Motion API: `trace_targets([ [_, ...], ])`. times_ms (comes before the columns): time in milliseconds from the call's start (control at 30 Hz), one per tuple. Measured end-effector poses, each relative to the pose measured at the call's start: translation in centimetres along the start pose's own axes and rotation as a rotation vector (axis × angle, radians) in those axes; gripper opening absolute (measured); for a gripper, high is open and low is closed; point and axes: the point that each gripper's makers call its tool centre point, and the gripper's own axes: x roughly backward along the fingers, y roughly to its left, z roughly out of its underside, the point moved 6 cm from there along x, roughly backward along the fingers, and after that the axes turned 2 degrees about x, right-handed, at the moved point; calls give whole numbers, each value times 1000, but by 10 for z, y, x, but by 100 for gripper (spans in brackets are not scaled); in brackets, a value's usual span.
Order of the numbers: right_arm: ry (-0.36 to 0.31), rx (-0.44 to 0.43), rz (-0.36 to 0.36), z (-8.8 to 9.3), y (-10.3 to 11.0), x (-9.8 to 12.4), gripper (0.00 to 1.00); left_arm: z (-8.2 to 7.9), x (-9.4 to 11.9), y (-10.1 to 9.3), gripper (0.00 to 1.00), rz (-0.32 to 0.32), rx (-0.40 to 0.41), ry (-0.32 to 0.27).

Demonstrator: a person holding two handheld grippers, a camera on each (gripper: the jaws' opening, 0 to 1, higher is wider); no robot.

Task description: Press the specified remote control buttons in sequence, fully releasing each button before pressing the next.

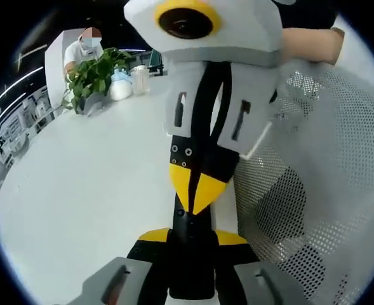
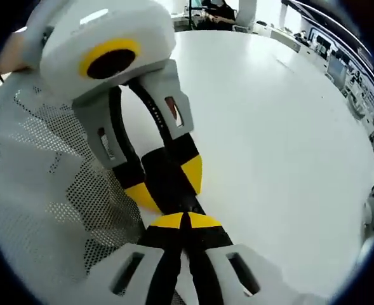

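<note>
A slim black remote (image 1: pixel 190 267) stands edge-on between the yellow-tipped jaws of my left gripper (image 1: pixel 193 236), which is shut on it. My right gripper (image 1: pixel 196 190) comes in from above, shut, its joined yellow tips resting against the remote's far end. In the right gripper view the right gripper (image 2: pixel 187 221) rises from the bottom with jaws together and meets the near end of the remote (image 2: pixel 174 190), held in the left gripper (image 2: pixel 166 183). No buttons can be made out.
Both grippers hang over a white table (image 1: pixel 79 190). A white mesh chair (image 1: pixel 326 190) stands close by at the table's edge. At the far end of the table are a potted plant (image 1: pixel 94 73), white containers (image 1: pixel 129 82) and a seated person (image 1: pixel 85 47).
</note>
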Motion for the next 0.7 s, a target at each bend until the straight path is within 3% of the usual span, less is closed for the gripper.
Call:
trace_targets([
  [200, -4, -17, -20, 0, -3, 2, 0, -1, 0, 1, 25, 23, -27, 23],
  [300, 34, 10, -13, 0, -13, 1, 0, -3, 0, 2, 25, 41, -47, 55],
  [567, 93, 61, -131, -10, -18, -5, 0, -1, 1, 3, 25, 45, -35, 36],
  [700, 123, 45, -143, -12, -19, -6, 0, -1, 1, 3, 25, 46, -36, 30],
])
